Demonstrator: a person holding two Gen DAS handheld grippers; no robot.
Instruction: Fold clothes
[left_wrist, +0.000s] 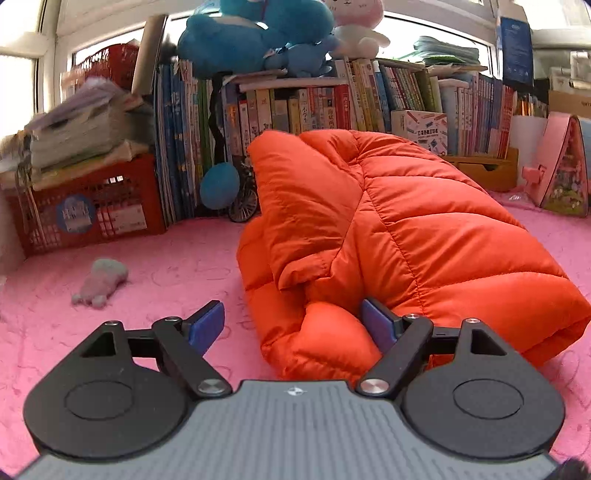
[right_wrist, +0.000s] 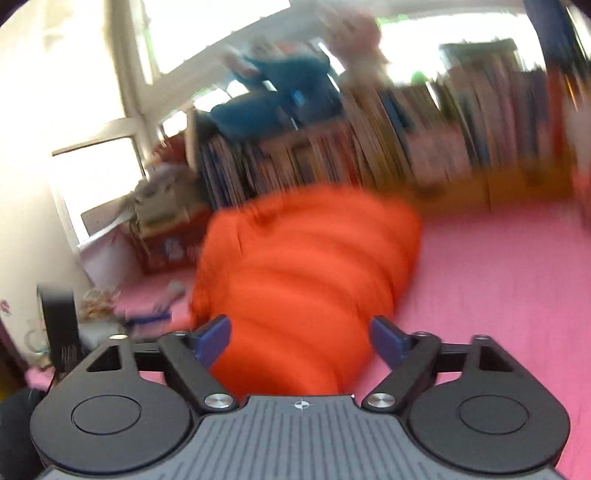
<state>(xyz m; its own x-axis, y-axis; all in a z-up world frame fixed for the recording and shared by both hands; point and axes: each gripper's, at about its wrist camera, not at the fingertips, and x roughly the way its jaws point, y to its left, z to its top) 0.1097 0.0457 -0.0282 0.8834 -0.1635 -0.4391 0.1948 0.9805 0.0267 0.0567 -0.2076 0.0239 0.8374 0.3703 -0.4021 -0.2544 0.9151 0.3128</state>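
Orange quilted puffer jacket (left_wrist: 388, 229) bundled on the pink fleecy blanket (left_wrist: 147, 280), both grippers spread wide.

We see the jacket lying doubled over itself, a padded roll at its near edge sitting between the left gripper (left_wrist: 293, 325) fingers, which grip nothing; we judge this placement suits either a fresh pinch or a release. Our right gripper (right_wrist: 301, 338) hangs agape over the jacket's near end, empty, its view blurred. Spines on the far row of books (left_wrist: 332, 107) carry writing too small to read.
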